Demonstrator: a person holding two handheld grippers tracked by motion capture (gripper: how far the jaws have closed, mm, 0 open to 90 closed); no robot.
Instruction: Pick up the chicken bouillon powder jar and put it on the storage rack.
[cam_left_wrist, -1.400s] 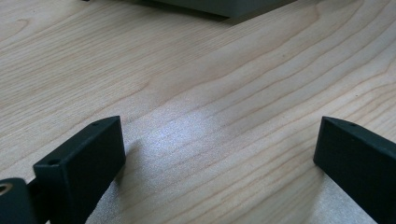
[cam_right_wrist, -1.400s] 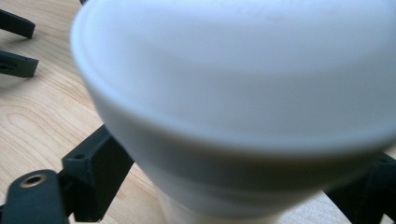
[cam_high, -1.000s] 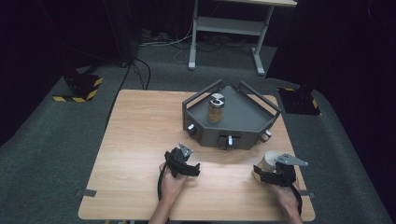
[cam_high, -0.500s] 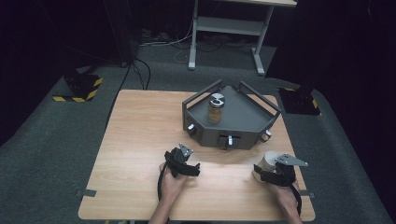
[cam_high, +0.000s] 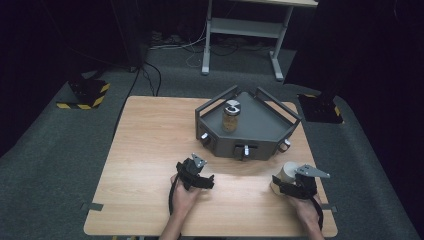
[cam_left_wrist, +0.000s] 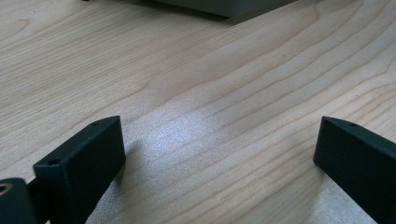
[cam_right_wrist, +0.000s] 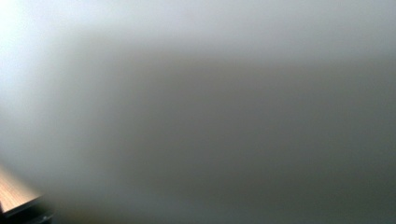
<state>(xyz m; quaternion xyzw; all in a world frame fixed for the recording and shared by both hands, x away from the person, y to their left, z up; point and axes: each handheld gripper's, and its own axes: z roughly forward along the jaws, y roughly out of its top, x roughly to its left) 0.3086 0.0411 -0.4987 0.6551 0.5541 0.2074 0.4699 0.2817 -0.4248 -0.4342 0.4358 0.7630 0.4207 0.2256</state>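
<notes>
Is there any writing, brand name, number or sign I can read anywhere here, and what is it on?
No readable text anywhere.
Jar in the grey tray: its label is too small and blurred to read.
White cup at the right gripper: plain as far as it shows; it is a blur in the right gripper view.
Yellow-and-black striped block on the floor: hazard stripes, no words.
</notes>
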